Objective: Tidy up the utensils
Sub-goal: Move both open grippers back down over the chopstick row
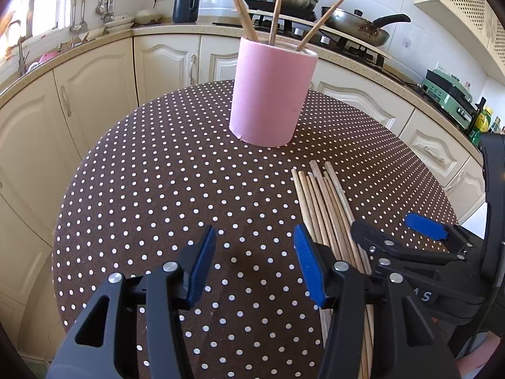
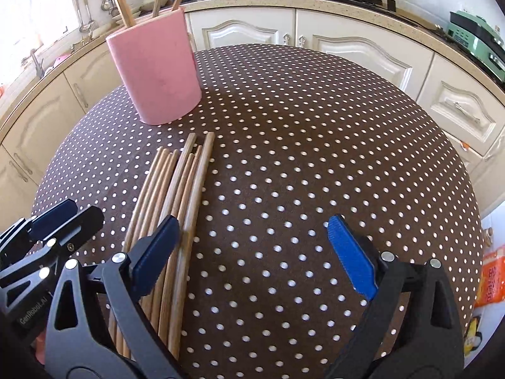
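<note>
The left gripper [image 1: 252, 262] stands half-wide over bare cloth, holding nothing; its ribbed blue pads [image 1: 307, 268] are apart. Just right of its right finger lies the bundle of wooden chopsticks [image 1: 318, 202], smooth round rods side by side. The right gripper [image 2: 252, 252] gapes wide and empty, its left finger above those chopsticks. Ahead of both stands a matte pink cylindrical holder [image 1: 268, 94] with three chopsticks [image 1: 277, 6] leaning inside, on a brown table [image 1: 151, 183] with white dots.

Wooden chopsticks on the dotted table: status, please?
Left gripper open, empty. Right gripper open, empty. Wooden chopsticks loose beside pink cylindrical holder. Nothing in the way.
</note>
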A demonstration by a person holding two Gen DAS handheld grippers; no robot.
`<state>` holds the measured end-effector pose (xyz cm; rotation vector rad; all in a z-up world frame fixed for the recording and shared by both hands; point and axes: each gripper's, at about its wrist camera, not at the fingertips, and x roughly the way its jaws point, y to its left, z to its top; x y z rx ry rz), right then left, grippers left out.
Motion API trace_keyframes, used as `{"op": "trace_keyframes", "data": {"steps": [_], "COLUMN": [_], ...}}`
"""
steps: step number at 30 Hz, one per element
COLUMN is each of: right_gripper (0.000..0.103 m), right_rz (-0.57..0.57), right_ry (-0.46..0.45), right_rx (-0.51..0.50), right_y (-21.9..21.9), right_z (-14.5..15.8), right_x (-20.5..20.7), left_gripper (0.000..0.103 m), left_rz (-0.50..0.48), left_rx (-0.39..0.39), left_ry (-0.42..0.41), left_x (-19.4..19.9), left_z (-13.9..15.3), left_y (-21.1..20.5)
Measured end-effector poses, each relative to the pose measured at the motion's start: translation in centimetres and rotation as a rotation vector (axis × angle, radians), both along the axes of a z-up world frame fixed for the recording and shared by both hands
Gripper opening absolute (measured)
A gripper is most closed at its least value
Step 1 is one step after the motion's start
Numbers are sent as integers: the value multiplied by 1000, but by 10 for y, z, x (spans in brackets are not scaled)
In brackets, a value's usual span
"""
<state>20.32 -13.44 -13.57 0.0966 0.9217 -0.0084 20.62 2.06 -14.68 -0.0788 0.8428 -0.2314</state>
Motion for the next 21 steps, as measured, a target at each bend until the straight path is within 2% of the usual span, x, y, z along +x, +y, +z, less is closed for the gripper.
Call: {"op": "trace_keyframes", "data": {"steps": [5, 10, 21], "right_gripper": [90, 76, 76], "right_rz": [-18, -38, -87], "right_ry": [3, 7, 20], "right_rx": [-15, 2, 7], "right_y": [11, 11, -13], "right_z": [0, 2, 4], "right_x": [8, 8, 3], "left_gripper": [52, 52, 53], "left_rz": [-7, -14, -39], "left_rx": [-4, -14, -48], "left_ry": [-1, 16, 31], "left_x": [-3, -5, -3], "left_z": [0, -3, -5], "left_y": [1, 2, 3]}}
